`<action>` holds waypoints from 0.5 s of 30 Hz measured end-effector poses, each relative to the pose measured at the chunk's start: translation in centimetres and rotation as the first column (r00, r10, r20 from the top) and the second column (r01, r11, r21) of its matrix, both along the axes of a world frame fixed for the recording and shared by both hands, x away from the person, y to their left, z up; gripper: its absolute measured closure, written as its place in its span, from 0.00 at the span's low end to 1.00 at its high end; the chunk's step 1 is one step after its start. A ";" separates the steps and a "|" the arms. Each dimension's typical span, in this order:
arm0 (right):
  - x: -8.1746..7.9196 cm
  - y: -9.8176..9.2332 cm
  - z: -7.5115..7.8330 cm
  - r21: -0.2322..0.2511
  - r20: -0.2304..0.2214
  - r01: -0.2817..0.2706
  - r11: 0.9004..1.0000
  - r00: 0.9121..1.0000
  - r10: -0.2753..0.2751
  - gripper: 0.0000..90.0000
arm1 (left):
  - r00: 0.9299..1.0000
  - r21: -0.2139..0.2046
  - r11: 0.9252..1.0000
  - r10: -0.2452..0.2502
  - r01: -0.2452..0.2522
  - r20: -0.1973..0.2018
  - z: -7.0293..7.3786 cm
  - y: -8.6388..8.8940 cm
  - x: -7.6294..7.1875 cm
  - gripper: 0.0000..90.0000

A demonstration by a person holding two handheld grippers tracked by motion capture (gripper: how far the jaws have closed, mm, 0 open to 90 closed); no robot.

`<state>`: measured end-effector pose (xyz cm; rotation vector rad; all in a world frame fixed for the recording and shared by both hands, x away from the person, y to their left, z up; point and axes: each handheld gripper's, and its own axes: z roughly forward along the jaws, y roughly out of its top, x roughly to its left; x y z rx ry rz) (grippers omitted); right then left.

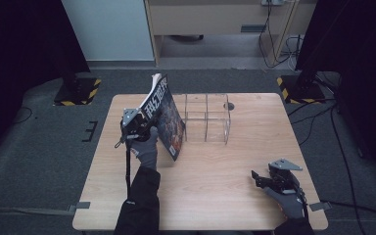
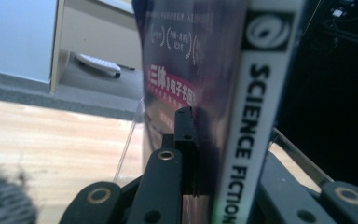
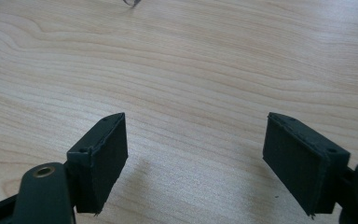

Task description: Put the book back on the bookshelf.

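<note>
We have the dark-covered, white-spined science fiction magazine (image 1: pixel 165 116) upright, tilted, just left of the clear acrylic divided organiser (image 1: pixel 207 117), clenched in our left tongs (image 1: pixel 138 128). Our right tongs (image 1: pixel 266 179) rest released on the pale wooden tabletop (image 1: pixel 215 186). The risk, we reckon: floppy pages could sag and snag the organiser's wall.

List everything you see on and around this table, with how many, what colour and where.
Magazine: one, dark cover with white spine, held upright at table's left-centre.
Clear organizer: one, transparent, table's far centre, right of the magazine.
Table: one, light wood.
Striped bases: two, yellow and black, on the floor beyond the far corners.
Cabinet: one, beige, background.
Left tool: one, black, shut on the magazine.
Right tool: one, black, open, near right corner of the table.
</note>
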<state>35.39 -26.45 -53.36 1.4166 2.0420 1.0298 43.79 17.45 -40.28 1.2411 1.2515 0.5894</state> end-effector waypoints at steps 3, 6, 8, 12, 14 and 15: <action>0.0 -0.1 0.0 0.002 -0.001 0.002 1.000 1.000 -0.002 0.24 | 1.000 0.029 1.000 0.003 -0.004 0.015 0.6 -0.8 0.7 0.91; 0.0 -0.1 0.0 0.001 0.001 0.001 1.000 1.000 -0.001 0.24 | 1.000 0.039 0.999 0.010 -0.011 0.013 0.6 -1.2 1.6 0.91; 0.0 -0.1 0.0 0.001 0.000 0.001 1.000 1.000 -0.001 0.24 | 1.000 0.036 0.999 0.014 -0.014 -0.002 0.4 -1.2 2.1 0.91; 0.0 -0.1 -0.1 0.001 -0.002 -0.001 1.000 1.000 0.001 0.24 | 1.000 0.022 1.000 0.019 -0.019 0.005 0.0 -1.4 2.6 0.91; 0.0 -0.1 -0.1 -0.005 0.002 -0.003 1.000 1.000 0.003 0.24 | 1.000 0.015 1.000 0.013 -0.013 0.008 -0.3 -1.3 2.7 0.91; 0.0 -0.1 -0.1 -0.003 -0.001 -0.002 1.000 1.000 0.002 0.24 | 1.000 0.016 1.000 0.012 -0.012 0.010 -0.5 -1.3 2.6 0.91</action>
